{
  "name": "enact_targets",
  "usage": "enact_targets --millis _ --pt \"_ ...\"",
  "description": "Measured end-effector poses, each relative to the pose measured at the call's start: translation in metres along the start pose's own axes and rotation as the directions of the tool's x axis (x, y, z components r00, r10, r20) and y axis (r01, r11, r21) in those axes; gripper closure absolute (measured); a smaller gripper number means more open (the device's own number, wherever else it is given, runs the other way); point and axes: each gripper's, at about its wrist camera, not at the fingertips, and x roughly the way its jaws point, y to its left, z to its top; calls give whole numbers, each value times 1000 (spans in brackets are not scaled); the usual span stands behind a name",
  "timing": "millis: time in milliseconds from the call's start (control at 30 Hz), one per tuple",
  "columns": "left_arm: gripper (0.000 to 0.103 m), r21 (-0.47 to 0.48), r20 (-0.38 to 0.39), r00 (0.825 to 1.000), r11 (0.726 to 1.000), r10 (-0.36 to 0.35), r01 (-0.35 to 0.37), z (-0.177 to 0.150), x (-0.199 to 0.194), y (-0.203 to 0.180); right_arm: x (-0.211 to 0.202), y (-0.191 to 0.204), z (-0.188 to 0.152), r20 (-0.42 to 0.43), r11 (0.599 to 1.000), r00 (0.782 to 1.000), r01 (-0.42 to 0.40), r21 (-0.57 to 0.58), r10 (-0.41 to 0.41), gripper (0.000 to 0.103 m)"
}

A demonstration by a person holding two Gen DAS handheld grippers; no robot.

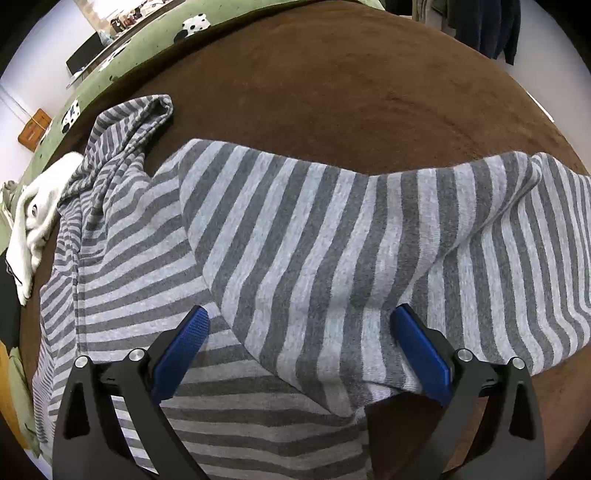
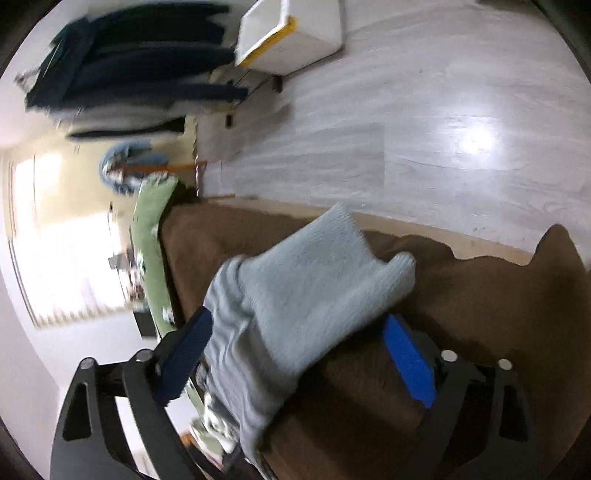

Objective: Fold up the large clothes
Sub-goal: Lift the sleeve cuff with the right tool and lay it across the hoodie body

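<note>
Left claw point(image 1: 300, 325) is spread wide, blue pads point(image 1: 184, 347) well apart, hovering right over the striped shirt point(image 1: 295, 236). A folded-over flap of the shirt runs between the two fingers, but neither pad is clamping it; can't tell if the right pad is brushing the cloth edge or just beside it. The shirt is grey on grey stripes and lies across the brown blanket point(image 1: 332, 92), with one sleeve point(image 1: 129, 125) bunched toward the blanket's far left edge. A white garment point(image 1: 37, 214) sits crumpled at that left edge too, touching the shirt.

Right claw point(image 2: 299, 332) is also spread wide. This view is blurry, but a pale grey-blue piece of cloth point(image 2: 310, 273) sits between the fingers, draped against the left pad point(image 2: 184, 354), with the right pad point(image 2: 406, 354) apart from it. Can't tell whether it's actually gripped. Behind it: pale wood floor point(image 2: 443, 129), dark clothes hanging point(image 2: 129, 74), and a white box point(image 2: 291, 33).
</note>
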Motion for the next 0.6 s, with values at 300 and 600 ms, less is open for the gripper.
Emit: enact_targets --millis 300,600 --pt "5 -64 3 999 997 -32 32 -1 4 10 -12 39 0 123 990 991 73 -124 -57 85" --pt "5 -63 5 1000 998 -27 27 -1 4 9 -62 112 -43 238 920 968 167 -354 -84 86"
